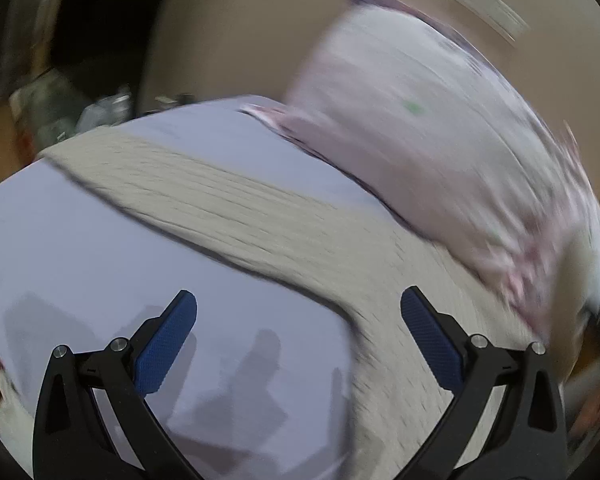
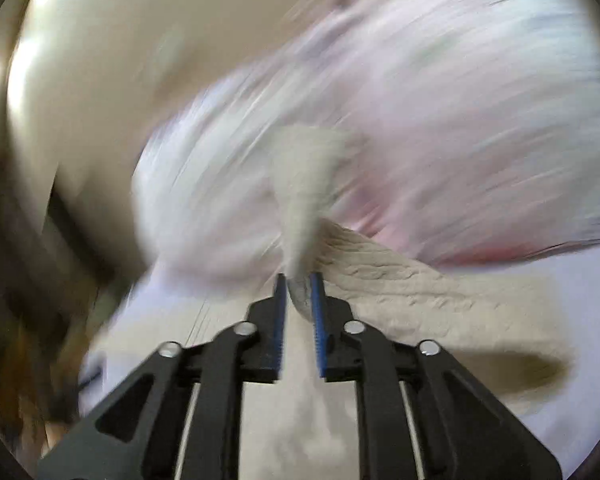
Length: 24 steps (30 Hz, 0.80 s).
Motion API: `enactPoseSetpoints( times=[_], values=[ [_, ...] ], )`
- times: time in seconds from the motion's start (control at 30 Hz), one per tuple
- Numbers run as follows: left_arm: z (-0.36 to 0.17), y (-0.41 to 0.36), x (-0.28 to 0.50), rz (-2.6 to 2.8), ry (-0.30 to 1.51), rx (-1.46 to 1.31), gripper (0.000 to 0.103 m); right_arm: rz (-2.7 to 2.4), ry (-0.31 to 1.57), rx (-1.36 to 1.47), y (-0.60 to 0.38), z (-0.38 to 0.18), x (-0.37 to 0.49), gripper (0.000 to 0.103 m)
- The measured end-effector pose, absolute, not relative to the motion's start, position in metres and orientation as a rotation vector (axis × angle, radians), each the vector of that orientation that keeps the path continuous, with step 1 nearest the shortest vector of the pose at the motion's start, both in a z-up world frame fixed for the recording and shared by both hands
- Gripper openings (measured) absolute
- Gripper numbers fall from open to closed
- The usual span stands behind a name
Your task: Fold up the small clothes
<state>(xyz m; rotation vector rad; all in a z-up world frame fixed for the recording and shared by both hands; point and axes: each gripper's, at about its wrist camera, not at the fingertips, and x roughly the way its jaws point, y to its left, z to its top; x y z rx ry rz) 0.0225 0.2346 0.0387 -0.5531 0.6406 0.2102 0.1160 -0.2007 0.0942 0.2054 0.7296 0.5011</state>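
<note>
Left gripper (image 1: 298,340): jaws wide apart, holding nothing, over bare sheet (image 1: 80,240) at 6 o'clock in the left wrist view.
Right gripper (image 2: 299,284): jaws drawn together, clamped on a bunched corner of the beige ribbed garment (image 2: 420,300).
Garment position: lies as a long strip across the pale lavender sheet, running from 10 o'clock to 5 o'clock in the left view; in the right view it trails from the blue pads (image 2: 318,320) toward 3 o'clock.
Neighbouring item: pink-white pillow (image 1: 440,140) at 1 o'clock, touching the garment's far edge.
Image quality: heavy motion blur; fine creases unreadable.
Step in hand, judged: carrying the pinched corner over to make a fold.
Recommended handling: keep the clamp firm, pin the free end with the open tool, lay edges together clear of the pillow.
</note>
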Motion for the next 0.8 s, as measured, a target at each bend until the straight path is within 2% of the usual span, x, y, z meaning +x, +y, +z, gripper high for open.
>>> enactPoseSetpoints(
  times=[0.1,0.17,0.2,0.23,0.37,0.43,0.6,0.67,0.7,0.73,0.8],
  values=[
    [0.033,0.277,0.019,0.266,0.613,-0.681,0.102,0.506,0.737,0.192,-0.185,0.081,0.104,0.046],
    [0.028,0.307,0.019,0.309,0.605,-0.768,0.095,0.465,0.714,0.233,-0.202,0.081,0.101,0.062],
    [0.025,0.319,0.019,0.33,0.605,-0.801,0.086,0.43,0.705,0.256,-0.218,0.083,0.097,0.064],
    [0.021,0.336,0.02,0.347,0.601,-0.845,0.081,0.41,0.703,0.269,-0.234,0.083,0.103,0.065],
    [0.009,0.382,0.022,0.429,0.588,-0.956,0.076,0.296,0.69,0.324,-0.285,0.078,0.099,0.069],
    [0.006,0.4,0.02,0.446,0.555,-1.012,0.068,0.253,0.689,0.345,-0.305,0.076,0.094,0.07],
    [0.001,0.428,0.023,0.461,0.5,-1.098,0.064,0.207,0.683,0.384,-0.327,0.07,0.089,0.073],
    [0.0,0.434,0.026,0.473,0.5,-1.103,0.057,0.208,0.68,0.395,-0.329,0.067,0.086,0.074],
    [-0.001,0.437,0.029,0.48,0.51,-1.103,0.046,0.209,0.68,0.398,-0.33,0.066,0.082,0.074],
    [-0.002,0.44,0.031,0.487,0.526,-1.099,0.028,0.21,0.681,0.399,-0.331,0.064,0.08,0.075],
    [-0.004,0.441,0.036,0.497,0.564,-1.091,0.007,0.206,0.685,0.404,-0.333,0.061,0.078,0.075]
  ],
)
